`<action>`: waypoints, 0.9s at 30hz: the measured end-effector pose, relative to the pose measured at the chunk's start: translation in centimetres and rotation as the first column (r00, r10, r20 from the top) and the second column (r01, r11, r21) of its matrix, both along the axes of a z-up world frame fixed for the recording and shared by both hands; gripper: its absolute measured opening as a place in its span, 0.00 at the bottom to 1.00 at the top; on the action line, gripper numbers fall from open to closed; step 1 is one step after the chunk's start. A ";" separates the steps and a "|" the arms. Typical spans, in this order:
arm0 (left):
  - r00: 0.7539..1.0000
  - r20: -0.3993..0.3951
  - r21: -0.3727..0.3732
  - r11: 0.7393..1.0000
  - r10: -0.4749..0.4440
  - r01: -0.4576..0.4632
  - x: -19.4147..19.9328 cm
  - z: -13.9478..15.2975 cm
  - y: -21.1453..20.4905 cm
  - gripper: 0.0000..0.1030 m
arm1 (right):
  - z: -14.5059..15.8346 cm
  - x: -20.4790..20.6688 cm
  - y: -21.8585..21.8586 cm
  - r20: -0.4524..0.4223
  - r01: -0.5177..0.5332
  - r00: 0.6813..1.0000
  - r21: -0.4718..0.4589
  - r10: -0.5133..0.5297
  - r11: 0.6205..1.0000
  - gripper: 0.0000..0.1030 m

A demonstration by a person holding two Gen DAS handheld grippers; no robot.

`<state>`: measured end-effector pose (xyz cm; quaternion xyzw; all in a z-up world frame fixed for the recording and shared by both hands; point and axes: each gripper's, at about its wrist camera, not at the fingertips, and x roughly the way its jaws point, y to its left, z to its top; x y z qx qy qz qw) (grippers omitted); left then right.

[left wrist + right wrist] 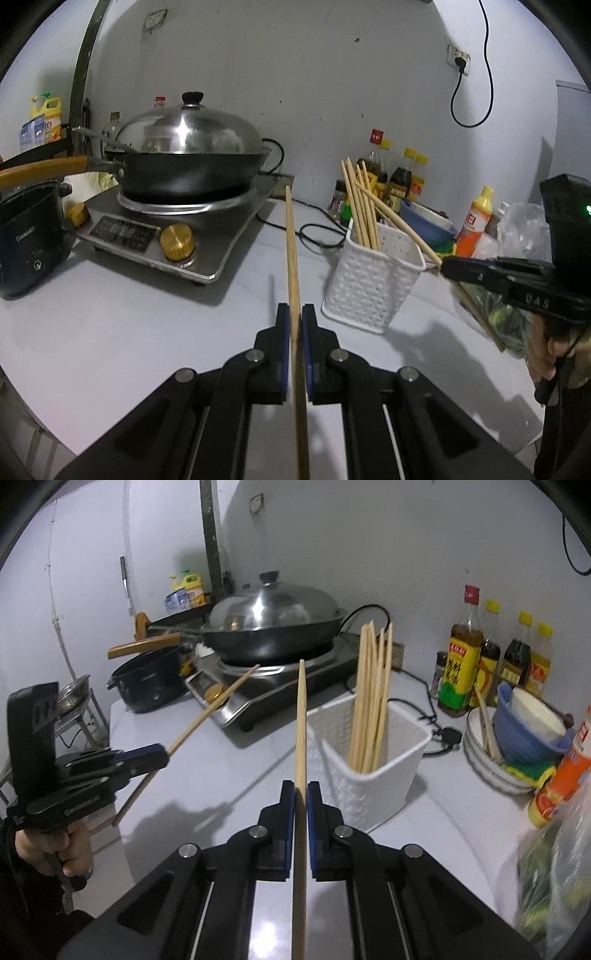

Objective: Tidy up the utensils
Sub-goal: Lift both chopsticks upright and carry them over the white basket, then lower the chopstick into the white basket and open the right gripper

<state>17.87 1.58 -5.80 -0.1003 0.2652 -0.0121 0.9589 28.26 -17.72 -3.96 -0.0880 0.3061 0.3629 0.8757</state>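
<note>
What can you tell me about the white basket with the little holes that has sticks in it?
The white plastic utensil basket is a small boxy holder with woven-looking, perforated walls and an open top. It stands upright on the pale grey countertop, right of the steel stove. A divider seems to split it inside. A bunch of light wooden chopsticks stands in its back part, leaning against the rim and poking out well above it. Neither gripper touches it.

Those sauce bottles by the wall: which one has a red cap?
The tallest bottle, leftmost in the row, with the yellow-and-green label. The three bottles beside it all wear yellow caps.
</note>
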 end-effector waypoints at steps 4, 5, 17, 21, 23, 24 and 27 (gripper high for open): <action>1.000 0.027 -0.007 1.000 0.000 0.000 0.6 0.7 0.9 0.05 | 1.7 2.1 0.5 0.030 0.017 0.999 0.016 -0.017 1.000 0.06; 0.999 0.034 -0.008 1.000 0.000 0.000 0.8 0.9 1.1 0.05 | 2.0 2.7 0.7 0.035 0.021 0.999 0.021 -0.022 1.000 0.06; 0.996 0.081 -0.019 1.000 0.024 -0.022 1.8 1.8 3.9 0.05 | 3.7 9.6 3.9 0.068 0.066 0.995 0.022 -0.068 0.998 0.06; 0.996 0.079 -0.032 0.999 0.030 -0.028 2.2 1.5 4.7 0.05 | 3.6 12.0 4.7 0.057 0.089 0.994 0.032 -0.090 0.996 0.06; 0.996 0.079 -0.040 0.999 0.036 -0.033 2.4 1.5 5.0 0.05 | 3.6 12.9 5.1 0.054 0.102 0.993 0.039 -0.104 0.994 0.06; 0.996 0.077 -0.043 0.998 0.038 -0.035 2.6 1.4 5.2 0.05 | 3.5 13.3 5.3 0.052 0.106 0.993 0.040 -0.108 0.994 0.06; 0.996 0.076 -0.046 0.998 0.036 -0.033 2.9 1.2 5.5 0.05 | 3.0 14.3 5.8 0.052 0.124 0.991 0.039 -0.126 0.992 0.06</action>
